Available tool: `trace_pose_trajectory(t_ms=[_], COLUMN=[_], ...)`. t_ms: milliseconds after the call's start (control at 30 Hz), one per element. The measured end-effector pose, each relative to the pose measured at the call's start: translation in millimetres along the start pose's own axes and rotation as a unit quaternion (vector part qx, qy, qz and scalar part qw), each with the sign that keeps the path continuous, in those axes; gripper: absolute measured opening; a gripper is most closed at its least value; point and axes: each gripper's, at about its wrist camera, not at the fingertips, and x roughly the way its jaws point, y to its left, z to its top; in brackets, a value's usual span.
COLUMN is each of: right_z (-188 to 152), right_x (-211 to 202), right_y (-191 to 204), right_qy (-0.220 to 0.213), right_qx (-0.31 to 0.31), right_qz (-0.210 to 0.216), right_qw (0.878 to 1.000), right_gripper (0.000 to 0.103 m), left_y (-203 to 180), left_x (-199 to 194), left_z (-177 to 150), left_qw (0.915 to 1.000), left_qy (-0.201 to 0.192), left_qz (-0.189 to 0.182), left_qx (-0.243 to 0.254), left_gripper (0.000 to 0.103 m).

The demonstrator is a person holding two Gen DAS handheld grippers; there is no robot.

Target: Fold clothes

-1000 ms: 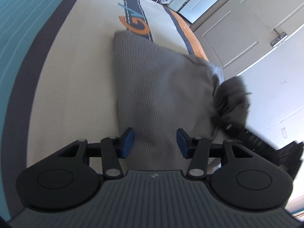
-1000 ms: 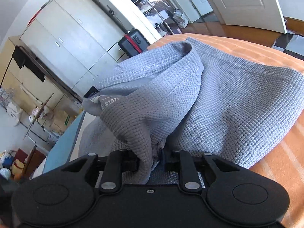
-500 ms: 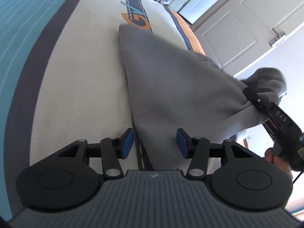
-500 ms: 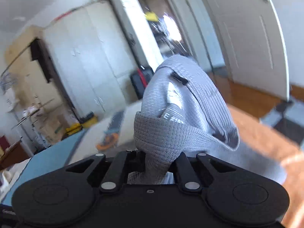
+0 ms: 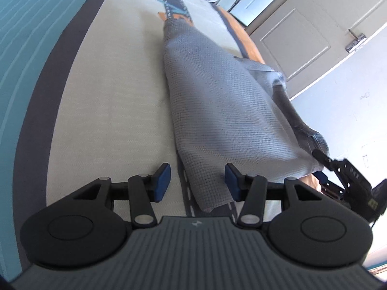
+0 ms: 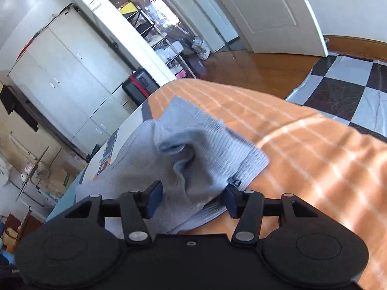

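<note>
The grey knitted garment (image 5: 225, 111) is laid folded on the bed cover (image 5: 116, 96). Its near corner is seen between the half-open jaws of the left gripper (image 5: 197, 181), untouched. The right gripper (image 6: 192, 200) jaws have just been opened; cloth lies loose between them.

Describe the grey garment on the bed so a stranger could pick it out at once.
Find the bed, its cover cream down the middle and orange-striped along the side nearest the white door. The grey garment lies lengthwise over the boundary between those two areas. It is the only loose cloth there: a waffle-knit grey piece with a ribbed hem, folded narrow.
</note>
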Motion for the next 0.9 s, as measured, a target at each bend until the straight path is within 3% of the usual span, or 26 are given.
trace_pose_trajectory(t_ms=[133, 200, 233, 267, 367, 433, 467, 533, 567, 600, 667, 800, 900], right_z=[10, 21, 26, 31, 39, 37, 38, 44, 47, 49, 56, 77, 92], right_x=[11, 23, 27, 30, 15, 18, 24, 20, 19, 17, 13, -1, 15], right_y=[-27, -28, -26, -23, -6, -11, -19, -24, -26, -29, -32, -7, 19], right_qy=[-0.009, -0.002, 0.005, 0.008, -0.023, 0.005, 0.025, 0.026, 0.027, 0.028, 0.028, 0.01, 0.042], right_qx=[0.042, 0.032, 0.023, 0.01, -0.079, -0.102, -0.096, -0.098, -0.099, -0.099, -0.103, -0.142, -0.155], right_qz=[0.008, 0.007, 0.006, 0.005, -0.002, -0.029, -0.036, -0.043, -0.047, -0.051, -0.056, -0.01, 0.057], right_qw=[0.999, 0.999, 1.0, 1.0, 0.997, 0.994, 0.994, 0.994, 0.994, 0.993, 0.993, 0.99, 0.985], right_gripper=[0.06, 0.059, 0.041, 0.013, 0.01, 0.014, 0.023, 0.027, 0.042, 0.048, 0.054, 0.054, 0.056], left_y=[-1, -1, -1, -1, -1, -1, -1, -2, -1, -1, 0, -2, -1], left_x=[1, 1, 2, 2, 3, 8, 10, 14, 14, 15, 14, 11, 11], left_z=[0, -1, -1, -1, 0, 2, 3, 6, 9, 12, 18, 29, 38], left_qw=[1.0, 1.0, 1.0, 1.0, 1.0, 0.9996, 0.9993, 0.9985, 0.9983, 0.9981, 0.9981, 0.9987, 0.9994], left_qy=[-0.002, -0.001, -0.001, -0.001, 0.002, 0.016, 0.023, 0.037, 0.043, 0.047, 0.047, 0.025, 0.007], left_qz=[0.0, 0.002, 0.003, 0.004, 0.009, 0.02, 0.025, 0.035, 0.036, 0.037, 0.041, 0.043, 0.033], left_qx=[0.002, 0.002, 0.002, 0.002, 0.003, 0.009, 0.013, 0.018, 0.016, 0.014, 0.006, 0.009, 0.002], left_gripper=[0.049, 0.049, 0.049, 0.049, 0.05, 0.05, 0.051, 0.051, 0.051, 0.051, 0.051, 0.051, 0.051])
